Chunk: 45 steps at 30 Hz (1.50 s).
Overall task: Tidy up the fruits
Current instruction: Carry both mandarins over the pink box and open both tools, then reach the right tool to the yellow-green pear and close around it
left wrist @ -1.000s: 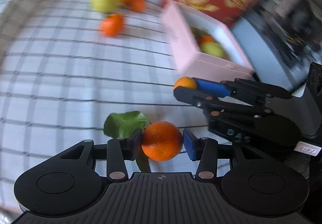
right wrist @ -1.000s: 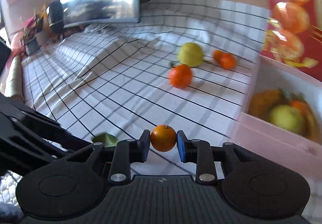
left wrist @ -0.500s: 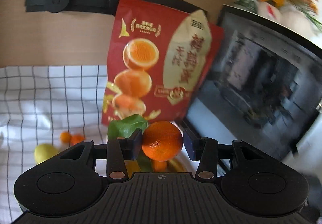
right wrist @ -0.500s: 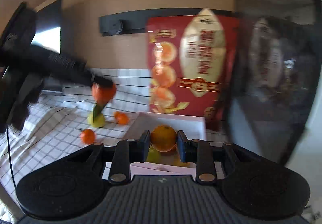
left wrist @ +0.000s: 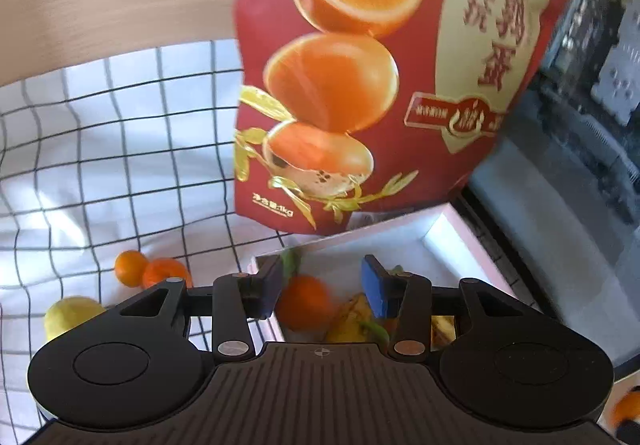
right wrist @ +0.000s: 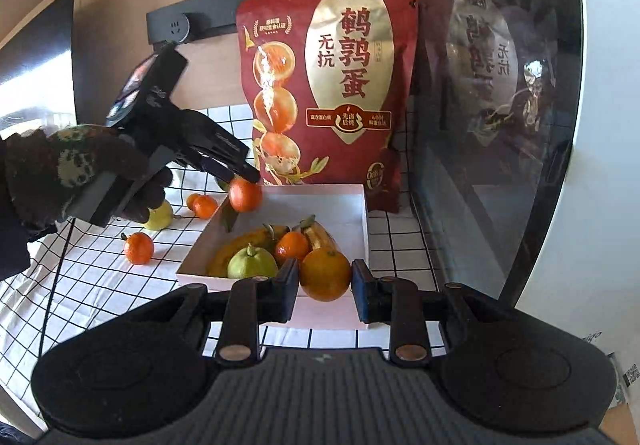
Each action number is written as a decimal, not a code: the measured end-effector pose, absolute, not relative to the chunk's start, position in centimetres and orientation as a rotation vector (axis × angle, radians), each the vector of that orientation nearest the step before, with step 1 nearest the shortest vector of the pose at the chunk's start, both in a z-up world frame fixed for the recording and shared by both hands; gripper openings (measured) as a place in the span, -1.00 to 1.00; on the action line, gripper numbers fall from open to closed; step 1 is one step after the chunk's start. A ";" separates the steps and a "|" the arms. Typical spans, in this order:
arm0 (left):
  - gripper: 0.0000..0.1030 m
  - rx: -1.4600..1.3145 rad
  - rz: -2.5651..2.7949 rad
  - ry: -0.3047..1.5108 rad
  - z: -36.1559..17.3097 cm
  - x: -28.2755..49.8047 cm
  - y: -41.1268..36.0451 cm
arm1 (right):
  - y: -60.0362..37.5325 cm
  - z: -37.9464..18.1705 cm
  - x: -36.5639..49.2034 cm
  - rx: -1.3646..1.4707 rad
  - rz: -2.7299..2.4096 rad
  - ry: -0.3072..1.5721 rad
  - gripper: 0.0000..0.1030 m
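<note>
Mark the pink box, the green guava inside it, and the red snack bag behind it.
pink box (right wrist: 366,213), right wrist view, on its right wall.
green guava (right wrist: 252,264), right wrist view, middle of the fruit.
red snack bag (right wrist: 384,149), right wrist view, lower red panel of its front.

Over the pink box (right wrist: 362,213) we find the way open from above and from the near side. Behind the box the red pouch (right wrist: 332,85) stands upright as a wall; to the box's right a dark glass-fronted appliance (right wrist: 492,105) closes that flank. Inside the box, fruit fills the near half while the far half lies bare. Left of the box, loose mandarins (right wrist: 138,248) and a yellow-green fruit (right wrist: 160,216) dot the checked cloth (right wrist: 100,285).
</note>
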<state>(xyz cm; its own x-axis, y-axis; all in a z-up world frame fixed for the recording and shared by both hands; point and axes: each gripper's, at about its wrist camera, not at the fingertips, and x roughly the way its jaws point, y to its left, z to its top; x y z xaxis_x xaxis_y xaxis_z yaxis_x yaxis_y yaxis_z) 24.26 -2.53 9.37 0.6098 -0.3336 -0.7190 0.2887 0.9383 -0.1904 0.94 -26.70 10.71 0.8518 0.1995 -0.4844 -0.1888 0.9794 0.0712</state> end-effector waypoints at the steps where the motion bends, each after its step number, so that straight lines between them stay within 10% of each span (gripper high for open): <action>1: -0.08 -0.087 -0.363 0.830 9.9 23.6 -1.8 | -26.7 10.6 1.1 0.023 0.204 0.516 -0.46; 15: -0.07 -0.142 -0.411 0.839 7.7 7.8 2.4 | -24.2 14.0 9.1 0.040 0.292 0.480 -0.45; 19: -0.08 -0.179 -0.329 0.856 6.7 5.2 5.1 | -24.5 15.7 10.6 0.113 0.316 0.465 0.07; 45: -0.08 -0.301 -0.120 0.869 4.4 5.4 12.1 | -12.2 8.4 7.6 -0.181 0.459 0.620 0.19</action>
